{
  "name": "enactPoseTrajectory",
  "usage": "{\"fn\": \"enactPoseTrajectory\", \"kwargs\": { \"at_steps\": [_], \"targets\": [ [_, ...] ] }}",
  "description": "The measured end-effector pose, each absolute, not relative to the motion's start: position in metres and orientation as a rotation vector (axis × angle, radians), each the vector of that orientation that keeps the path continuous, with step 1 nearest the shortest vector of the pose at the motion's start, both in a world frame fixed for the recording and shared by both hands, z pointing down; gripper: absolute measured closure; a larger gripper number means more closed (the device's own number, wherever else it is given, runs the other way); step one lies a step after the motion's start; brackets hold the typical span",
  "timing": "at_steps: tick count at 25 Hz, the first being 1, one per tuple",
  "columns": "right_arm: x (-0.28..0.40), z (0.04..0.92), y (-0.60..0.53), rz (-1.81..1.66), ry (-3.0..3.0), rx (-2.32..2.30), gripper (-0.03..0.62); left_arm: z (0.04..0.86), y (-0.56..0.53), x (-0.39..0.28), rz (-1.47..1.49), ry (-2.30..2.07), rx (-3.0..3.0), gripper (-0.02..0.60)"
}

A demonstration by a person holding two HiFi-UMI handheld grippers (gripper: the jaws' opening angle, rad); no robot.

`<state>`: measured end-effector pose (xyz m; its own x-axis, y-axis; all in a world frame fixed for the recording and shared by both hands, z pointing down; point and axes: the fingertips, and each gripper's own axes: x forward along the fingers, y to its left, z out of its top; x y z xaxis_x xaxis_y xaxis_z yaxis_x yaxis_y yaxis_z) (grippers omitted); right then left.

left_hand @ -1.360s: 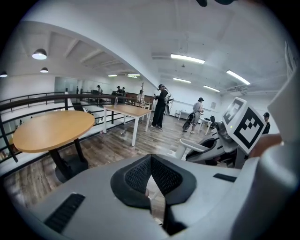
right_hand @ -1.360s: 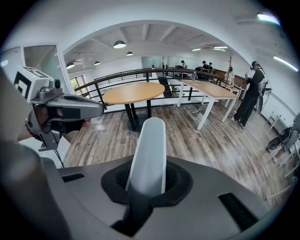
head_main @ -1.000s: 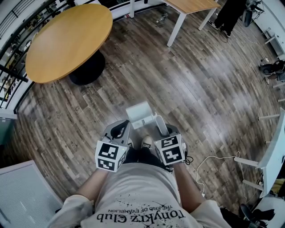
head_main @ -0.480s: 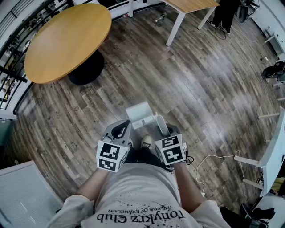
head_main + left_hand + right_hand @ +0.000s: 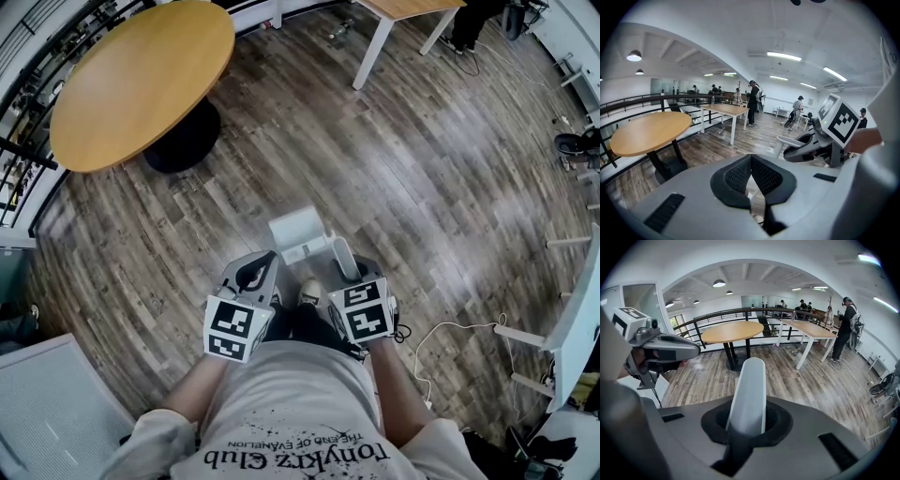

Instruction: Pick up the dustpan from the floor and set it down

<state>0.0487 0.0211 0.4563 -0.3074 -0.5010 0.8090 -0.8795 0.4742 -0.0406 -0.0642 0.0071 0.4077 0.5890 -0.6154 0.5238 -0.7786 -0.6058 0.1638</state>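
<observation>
The white dustpan [image 5: 298, 234] hangs out in front of my feet, its pan toward the round table and its long handle [image 5: 341, 259] running back into my right gripper [image 5: 350, 275]. In the right gripper view the handle [image 5: 750, 385] stands straight up between the black pads, and my right gripper [image 5: 747, 420] is shut on it. Whether the pan touches the floor I cannot tell. My left gripper [image 5: 251, 275] is held beside it to the left, apart from the dustpan. Its mesh pads [image 5: 740, 176] meet with nothing between them.
A round wooden table [image 5: 141, 80] on a black foot stands far left. A white-legged desk [image 5: 375, 42] is at the top. A white cable [image 5: 450, 333] lies on the plank floor at right, and a white panel [image 5: 47, 412] sits bottom left. People stand far off.
Hardly anything differs: the right gripper and the dustpan have drifted slightly right and up in the view. The left gripper has stayed where it was.
</observation>
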Motion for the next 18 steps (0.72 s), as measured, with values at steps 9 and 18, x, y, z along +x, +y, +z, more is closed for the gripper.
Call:
{"fn": "enactPoseTrajectory", "kwargs": {
  "at_steps": [9,18],
  "targets": [
    [0.055,0.472,0.009,0.624,-1.955,1.139,0.537,0.415,0.002,-0.061,0.615,-1.107,2.433,0.558],
    [0.057,0.492,-0.01,0.631,-1.947,1.151,0.537,0.424,-0.009,-0.059,0.616,-1.088,2.431,0.558]
  ]
}}
